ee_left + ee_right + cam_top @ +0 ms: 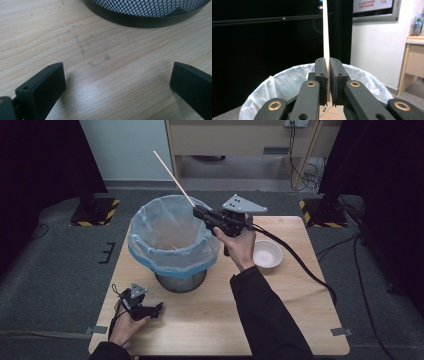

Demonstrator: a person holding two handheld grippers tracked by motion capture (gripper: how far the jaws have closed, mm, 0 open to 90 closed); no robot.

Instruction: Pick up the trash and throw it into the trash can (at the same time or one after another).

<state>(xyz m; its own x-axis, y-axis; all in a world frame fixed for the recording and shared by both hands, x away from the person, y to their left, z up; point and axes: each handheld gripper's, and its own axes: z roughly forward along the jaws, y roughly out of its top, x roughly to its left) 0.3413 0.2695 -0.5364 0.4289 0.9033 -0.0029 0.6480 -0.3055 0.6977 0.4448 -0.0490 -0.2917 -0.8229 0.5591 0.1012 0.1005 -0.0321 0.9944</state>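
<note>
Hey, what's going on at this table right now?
A person is working with a gripper in each hand. The right gripper is shut on a thin wooden stick and holds it above the rim of a mesh bin lined with a plastic bag, so it looks about to be dropped in. The left gripper rests open on the wooden table near the bin's base. A white bowl sits to the right.
</note>
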